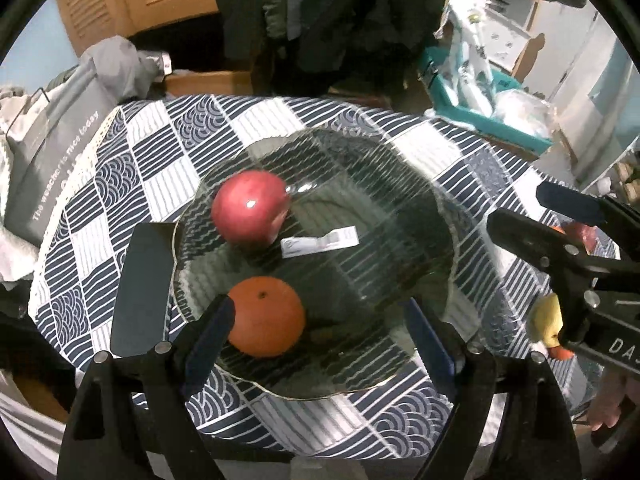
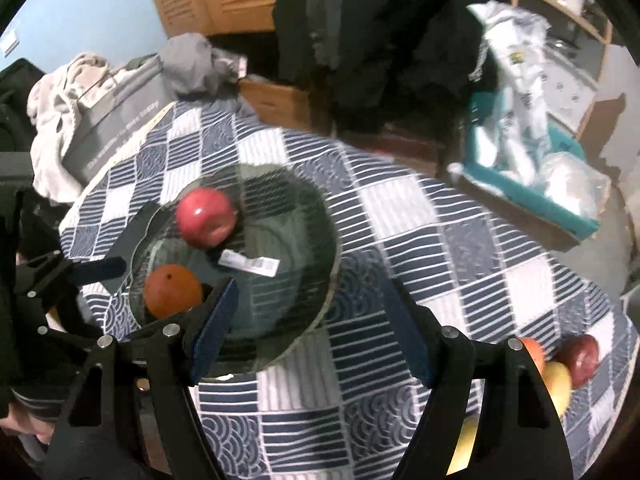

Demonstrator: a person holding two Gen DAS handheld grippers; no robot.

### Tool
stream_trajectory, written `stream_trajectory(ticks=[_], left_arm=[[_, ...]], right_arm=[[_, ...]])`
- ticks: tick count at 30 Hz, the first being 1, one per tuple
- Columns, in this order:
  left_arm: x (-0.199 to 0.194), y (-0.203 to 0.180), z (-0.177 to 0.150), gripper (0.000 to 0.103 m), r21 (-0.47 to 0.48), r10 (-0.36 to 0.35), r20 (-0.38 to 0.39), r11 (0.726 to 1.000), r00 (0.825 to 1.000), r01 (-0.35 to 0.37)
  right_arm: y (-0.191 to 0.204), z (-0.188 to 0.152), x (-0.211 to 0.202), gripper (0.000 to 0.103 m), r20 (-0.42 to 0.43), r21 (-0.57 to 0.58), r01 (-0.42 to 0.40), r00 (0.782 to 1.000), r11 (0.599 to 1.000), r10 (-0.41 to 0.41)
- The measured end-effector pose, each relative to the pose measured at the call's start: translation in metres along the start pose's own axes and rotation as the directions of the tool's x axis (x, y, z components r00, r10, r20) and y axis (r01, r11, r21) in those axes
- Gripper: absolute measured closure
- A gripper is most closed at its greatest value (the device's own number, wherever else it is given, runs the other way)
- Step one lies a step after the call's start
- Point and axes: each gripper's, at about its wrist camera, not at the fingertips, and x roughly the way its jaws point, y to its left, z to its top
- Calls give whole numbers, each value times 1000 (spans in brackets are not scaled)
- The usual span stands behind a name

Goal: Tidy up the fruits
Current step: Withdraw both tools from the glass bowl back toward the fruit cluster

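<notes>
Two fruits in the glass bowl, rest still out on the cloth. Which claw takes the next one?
Right, probably. The loose fruits lie beside the right claw, which is open and empty. The left claw, also open, hangs over the glass bowl with its apple and orange, farther off.

Patterned table (image 1: pixel 400 424), glass plate (image 1: pixel 416 208), loose fruits (image 2: pixel 560 372)

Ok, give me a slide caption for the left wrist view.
Open left gripper above a glass plate holding a red apple and an orange.
</notes>
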Motion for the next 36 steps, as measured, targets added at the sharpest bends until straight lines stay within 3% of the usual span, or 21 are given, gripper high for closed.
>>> stream_trajectory(ticks=[11, 29, 36], left_arm=[[-37, -37, 10, 15, 60, -59, 85, 997, 995, 54], [-98, -87, 16, 15, 163, -161, 219, 978, 962, 126], [-110, -106, 15, 15, 197, -195, 237, 969, 952, 149]], right_arm=[[-31, -6, -66, 27, 120, 56, 125, 984, 991, -131], [-82, -30, -165, 27, 262, 177, 181, 939, 967, -224], [-102, -44, -188, 27, 282, 215, 209, 922, 954, -265]])
